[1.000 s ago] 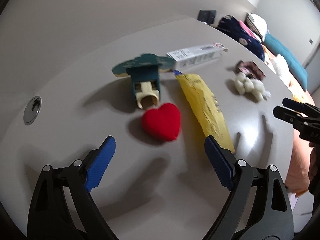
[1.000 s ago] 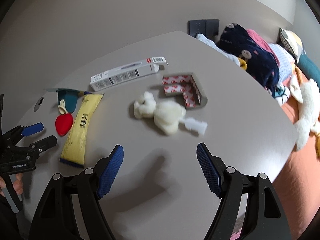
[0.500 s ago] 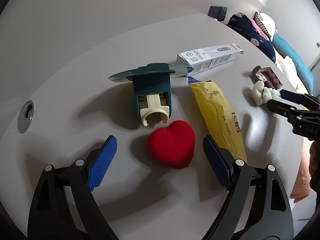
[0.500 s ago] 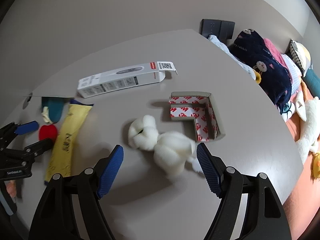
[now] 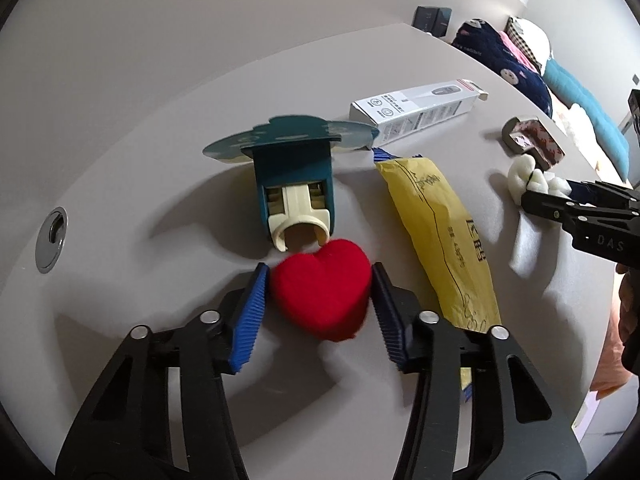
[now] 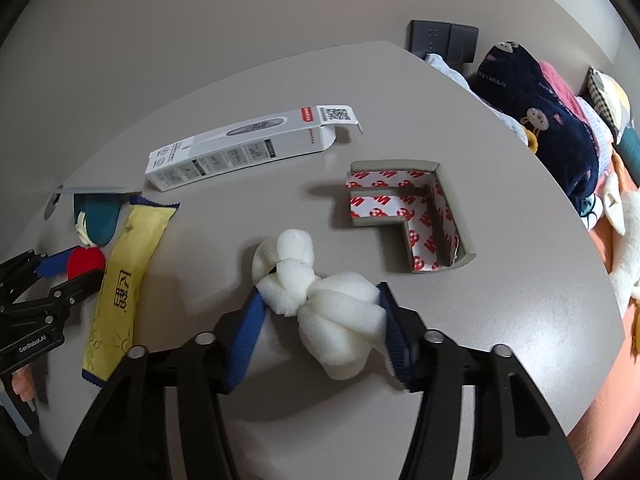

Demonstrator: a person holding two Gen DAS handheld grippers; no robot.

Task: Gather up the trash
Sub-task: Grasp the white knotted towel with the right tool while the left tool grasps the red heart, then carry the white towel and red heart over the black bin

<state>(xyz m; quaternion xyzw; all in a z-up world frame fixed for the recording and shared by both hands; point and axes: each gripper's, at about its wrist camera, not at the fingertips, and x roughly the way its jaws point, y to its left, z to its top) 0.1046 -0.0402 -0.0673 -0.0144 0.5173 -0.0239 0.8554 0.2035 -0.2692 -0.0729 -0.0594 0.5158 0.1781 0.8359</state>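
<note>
My left gripper [image 5: 318, 292] is shut on a red heart-shaped foam piece [image 5: 322, 286] that rests on the grey table [image 5: 160, 152]; both blue pads touch its sides. It also shows in the right wrist view [image 6: 84, 262]. My right gripper [image 6: 320, 312] is shut on a knotted white foam wad [image 6: 320, 300], also on the table. A yellow wrapper [image 5: 440, 232] lies right of the heart. A teal card package with a cream clip [image 5: 294, 184] lies just beyond the heart. A white carton [image 6: 240, 148] lies further back.
A grey foam corner guard with red-printed tape [image 6: 416, 216] lies beyond the white wad. A metal cable grommet [image 5: 51, 238] sits at the table's left. Clothes and plush toys [image 6: 540, 120] are piled past the table's right edge. A wall socket [image 6: 442, 38] is behind.
Both grippers moved forward and down and closed: the left onto the red heart, the right onto the white foam wad. Both were wide open before.
</note>
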